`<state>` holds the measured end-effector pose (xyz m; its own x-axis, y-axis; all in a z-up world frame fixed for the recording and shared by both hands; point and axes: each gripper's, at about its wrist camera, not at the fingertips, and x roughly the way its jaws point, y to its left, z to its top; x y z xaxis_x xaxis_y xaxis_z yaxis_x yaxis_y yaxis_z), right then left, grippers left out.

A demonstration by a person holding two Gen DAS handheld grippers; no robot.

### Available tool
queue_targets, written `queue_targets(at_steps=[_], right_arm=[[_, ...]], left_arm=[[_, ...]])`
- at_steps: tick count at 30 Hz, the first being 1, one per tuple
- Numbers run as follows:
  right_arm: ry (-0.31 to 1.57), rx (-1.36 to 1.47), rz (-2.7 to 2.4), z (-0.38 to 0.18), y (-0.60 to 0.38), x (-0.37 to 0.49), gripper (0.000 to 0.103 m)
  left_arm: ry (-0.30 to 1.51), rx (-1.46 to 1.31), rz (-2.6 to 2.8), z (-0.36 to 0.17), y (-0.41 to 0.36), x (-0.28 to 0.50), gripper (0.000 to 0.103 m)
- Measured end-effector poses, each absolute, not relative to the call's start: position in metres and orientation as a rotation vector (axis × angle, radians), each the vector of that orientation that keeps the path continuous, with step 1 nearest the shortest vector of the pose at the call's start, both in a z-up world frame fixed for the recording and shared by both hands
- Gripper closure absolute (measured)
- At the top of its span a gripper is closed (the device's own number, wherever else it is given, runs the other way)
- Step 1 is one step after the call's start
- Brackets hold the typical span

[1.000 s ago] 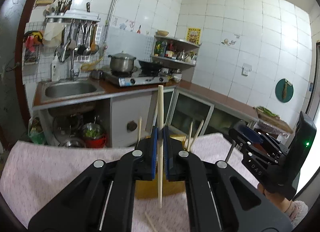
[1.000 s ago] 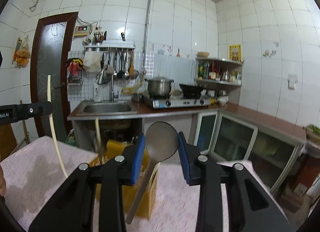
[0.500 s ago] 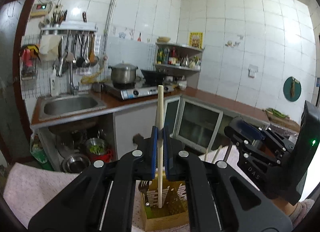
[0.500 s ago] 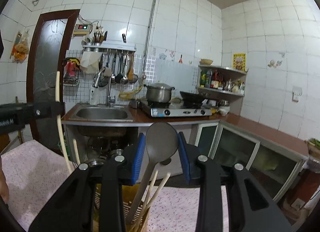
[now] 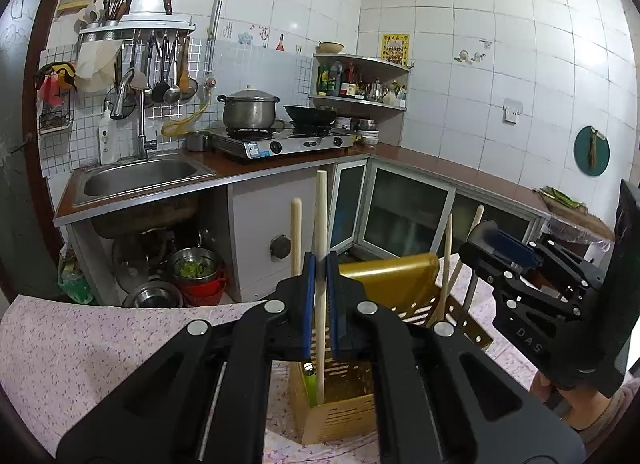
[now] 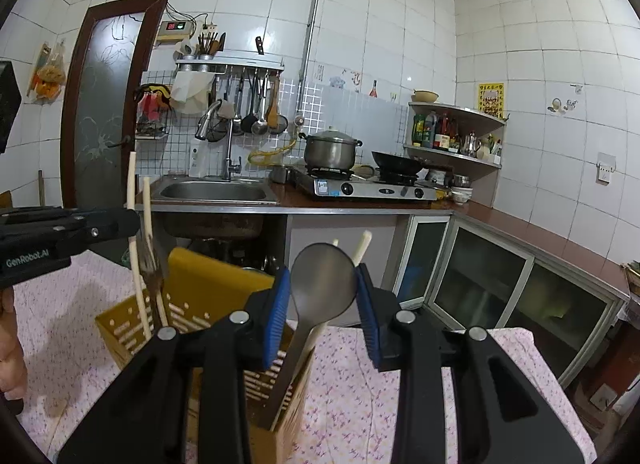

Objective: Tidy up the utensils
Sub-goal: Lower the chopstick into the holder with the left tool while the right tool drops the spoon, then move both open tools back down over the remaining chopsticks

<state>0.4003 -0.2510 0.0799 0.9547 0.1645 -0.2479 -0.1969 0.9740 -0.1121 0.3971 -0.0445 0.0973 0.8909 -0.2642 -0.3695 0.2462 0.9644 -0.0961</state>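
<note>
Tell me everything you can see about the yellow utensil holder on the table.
The yellow utensil holder is a boxy plastic-looking caddy with slotted side walls and a taller, solid, rounded back panel. It stands upright on the pink flowered tablecloth. Pale wooden chopsticks lean inside it. The left claw lowers another chopstick into it, and the metal spoon pinched by the right claw has its handle reaching down into it.

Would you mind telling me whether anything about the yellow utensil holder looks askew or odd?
Nothing is spilled or damaged. The only oddity: the chopsticks already in the yellow holder lean at different angles rather than standing upright.
</note>
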Motion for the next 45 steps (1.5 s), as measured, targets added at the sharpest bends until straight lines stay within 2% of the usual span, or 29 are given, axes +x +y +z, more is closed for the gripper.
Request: queue_targets(at_steps=[13,15,16,17,19,21,25,26,29,33,45], right_arm=[[0.316,-0.127,0.226,0.053,-0.249,0.393,0.069],[0.331,-0.127,0.223,0.054,-0.249,0.39,0.066],[0.34,-0.126,0.221,0.054,-0.25,0.389,0.06],[0.347,-0.122,0.219,0.055,-0.251,0.388,0.049],[0.358,-0.106,0.219,0.057,-0.255,0.382,0.048],[0.373,-0.102,0.213,0.06,-0.256,0.378,0.048],[0.399,-0.096,0.188,0.06,-0.264,0.356,0.048],[0.403,-0.093,0.181,0.06,-0.266,0.35,0.047],[0.418,-0.071,0.15,0.058,-0.276,0.33,0.04],[0.451,-0.05,0.104,0.051,-0.29,0.303,0.032],[0.592,0.022,-0.105,0.01,-0.332,0.25,0.032]], left_arm=[[0.45,-0.089,-0.257,0.067,-0.03,0.397,0.097],[0.467,-0.103,-0.265,0.068,-0.028,0.394,0.088],[0.469,-0.108,-0.262,0.07,-0.026,0.392,0.077],[0.466,-0.111,-0.256,0.071,-0.025,0.389,0.064],[0.455,-0.118,-0.24,0.076,-0.02,0.378,0.05],[0.462,-0.123,-0.226,0.079,-0.015,0.369,0.049],[0.473,-0.144,-0.186,0.081,0.001,0.345,0.024],[0.477,-0.146,-0.175,0.082,0.005,0.338,0.017],[0.49,-0.148,-0.157,0.082,0.013,0.319,0.006],[0.523,-0.119,-0.131,0.075,0.021,0.296,0.005],[0.714,-0.143,-0.037,0.016,0.025,0.272,0.005]])
